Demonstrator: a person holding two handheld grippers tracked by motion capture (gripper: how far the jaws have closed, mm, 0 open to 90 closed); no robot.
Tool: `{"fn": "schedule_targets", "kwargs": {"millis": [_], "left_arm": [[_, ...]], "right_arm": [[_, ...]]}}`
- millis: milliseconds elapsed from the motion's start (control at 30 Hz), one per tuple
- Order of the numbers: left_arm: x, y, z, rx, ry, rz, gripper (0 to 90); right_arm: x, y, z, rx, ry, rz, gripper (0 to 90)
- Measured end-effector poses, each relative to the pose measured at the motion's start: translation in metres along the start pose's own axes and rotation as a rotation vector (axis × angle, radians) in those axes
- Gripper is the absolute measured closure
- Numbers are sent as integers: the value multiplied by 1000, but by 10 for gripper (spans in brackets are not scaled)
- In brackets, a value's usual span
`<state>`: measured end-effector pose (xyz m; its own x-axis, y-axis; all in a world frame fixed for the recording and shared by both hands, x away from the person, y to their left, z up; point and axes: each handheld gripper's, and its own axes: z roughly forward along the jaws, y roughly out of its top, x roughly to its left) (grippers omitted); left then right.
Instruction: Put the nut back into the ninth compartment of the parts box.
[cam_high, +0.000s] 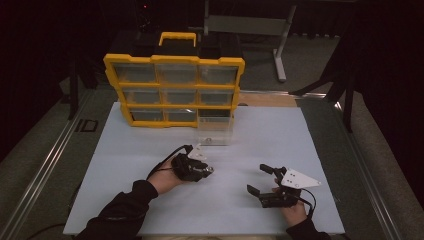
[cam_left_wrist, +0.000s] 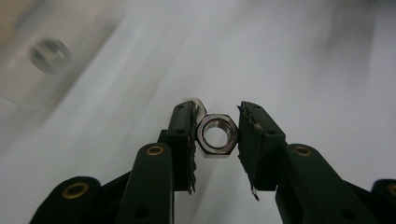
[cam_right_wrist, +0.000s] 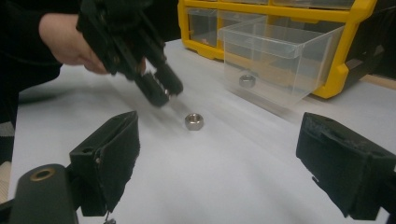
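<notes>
Left gripper (cam_left_wrist: 215, 114): jaws partly open, holding nothing, framing the hex nut (cam_right_wrist: 194, 121) in its own view. In the right gripper view the nut lies flat on the white table (cam_high: 300, 135), just clear of the tips. Risk: closing on the corners rather than the flats could squirt the nut sideways or flip it. The clear drawer (cam_right_wrist: 280, 60) stands ahead of the yellow organiser (cam_high: 172, 62) with a second nut (cam_right_wrist: 247, 80) inside; a careless release could bounce off its rim. Right gripper (cam_right_wrist: 219, 128): wide open, empty, nearby.
</notes>
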<state>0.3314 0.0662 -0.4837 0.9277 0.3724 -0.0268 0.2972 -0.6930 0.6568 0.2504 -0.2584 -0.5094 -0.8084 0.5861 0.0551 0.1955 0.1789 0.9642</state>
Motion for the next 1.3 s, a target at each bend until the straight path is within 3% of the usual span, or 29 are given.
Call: {"fn": "schedule_targets", "kwargs": {"millis": [67, 500, 700, 1067, 1300], "left_arm": [[2, 4, -7, -21, -8, -8, 663], [17, 32, -41, -96, 50, -22, 663], [23, 44, -53, -128, 103, -36, 663], [37, 65, -62, -185, 167, -67, 663], [47, 74, -59, -215, 216, -112, 663]], "right_arm": [[0, 0, 0, 0, -1, -1, 134], [0, 0, 0, 2, -2, -1, 134], [0, 0, 0, 2, 0, -2, 135], [0, 0, 0, 1, -1, 1, 134], [0, 0, 0, 1, -1, 1, 134]]}}
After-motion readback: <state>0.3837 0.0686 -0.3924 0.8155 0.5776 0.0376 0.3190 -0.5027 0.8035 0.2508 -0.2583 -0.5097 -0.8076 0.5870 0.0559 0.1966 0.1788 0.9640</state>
